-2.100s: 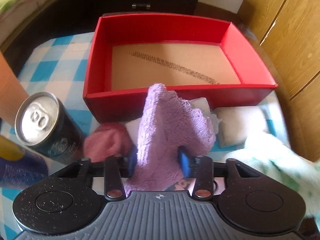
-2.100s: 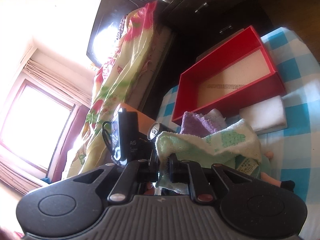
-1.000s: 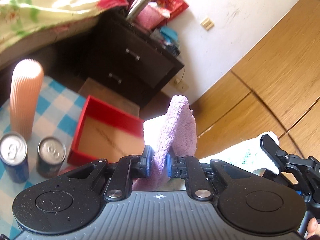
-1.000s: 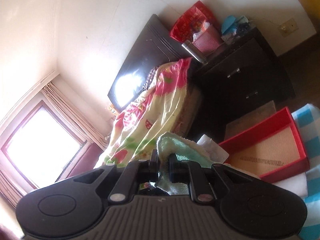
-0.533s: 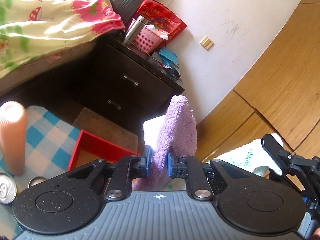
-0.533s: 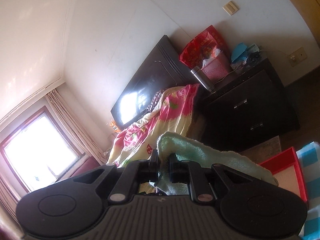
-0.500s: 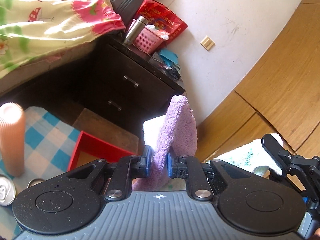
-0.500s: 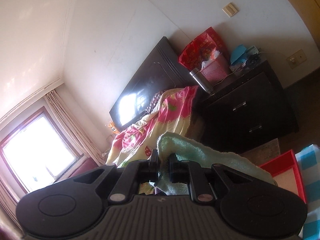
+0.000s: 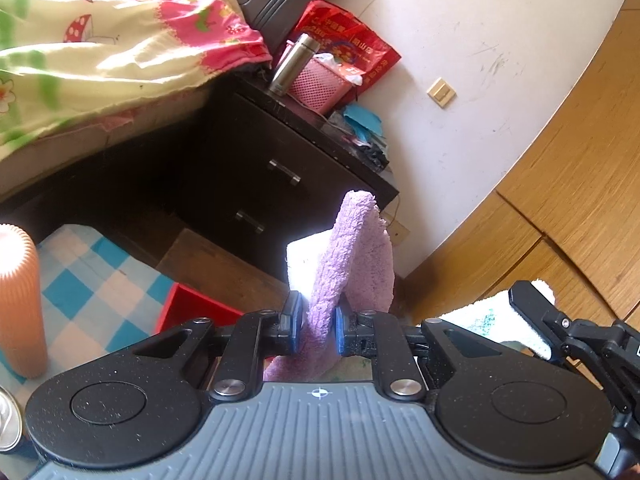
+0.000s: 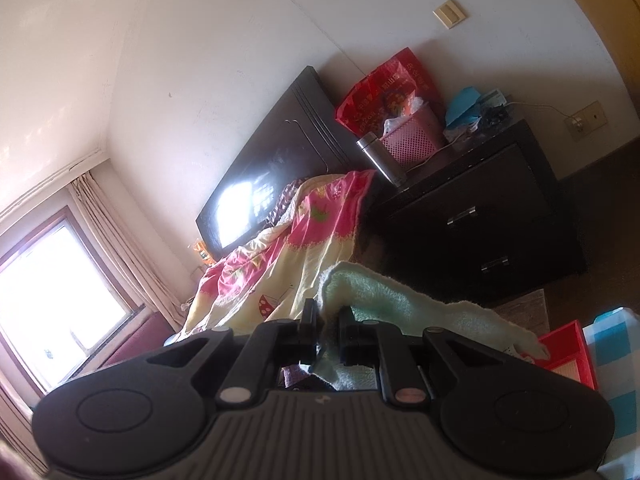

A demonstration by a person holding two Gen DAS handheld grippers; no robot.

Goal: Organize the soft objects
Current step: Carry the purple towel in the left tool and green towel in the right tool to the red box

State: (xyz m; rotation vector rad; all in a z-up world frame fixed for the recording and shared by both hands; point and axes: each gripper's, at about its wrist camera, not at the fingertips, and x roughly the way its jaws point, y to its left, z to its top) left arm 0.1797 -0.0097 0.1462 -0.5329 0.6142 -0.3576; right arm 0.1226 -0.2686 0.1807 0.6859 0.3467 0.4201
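My left gripper (image 9: 316,328) is shut on a purple towel (image 9: 356,260) that stands up between its blue pads, held high above the table. A white soft piece (image 9: 304,264) shows behind the towel. My right gripper (image 10: 329,334) is shut on a pale green towel (image 10: 420,316) that drapes to the right. The right gripper and its towel (image 9: 492,320) also show at the right of the left wrist view. Only a corner of the red box shows in each view (image 9: 188,308) (image 10: 568,352).
A checked blue and white tablecloth (image 9: 88,280) lies below, with an orange ribbed bottle (image 9: 20,300) and a can top (image 9: 8,424) at the left. Beyond stand a dark nightstand (image 10: 480,216), a bed with a floral quilt (image 9: 100,40) and wooden cupboard doors (image 9: 568,184).
Both grippers have risen and tilted up from the table with their towels. The red box has slid down, mostly out of both views.
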